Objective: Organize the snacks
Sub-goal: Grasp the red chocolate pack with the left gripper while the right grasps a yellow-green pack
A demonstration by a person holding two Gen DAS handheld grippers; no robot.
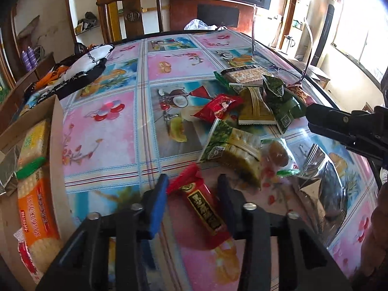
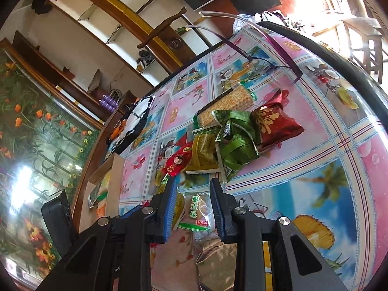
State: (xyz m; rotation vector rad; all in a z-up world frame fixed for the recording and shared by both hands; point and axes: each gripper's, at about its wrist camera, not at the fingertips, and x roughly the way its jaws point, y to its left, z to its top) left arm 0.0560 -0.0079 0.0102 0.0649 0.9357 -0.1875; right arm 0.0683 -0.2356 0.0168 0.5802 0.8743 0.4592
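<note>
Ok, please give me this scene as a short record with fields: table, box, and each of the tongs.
table: patterned cloth; loose snack packets in a pile
box: cardboard box at the table edge, cracker packs inside
left tongs: around red packet; cannot tell if the pads press it
right tongs: shut; clear cake packet seen between the fingers, hold unclear
other: eyeglasses beyond the pile
</note>
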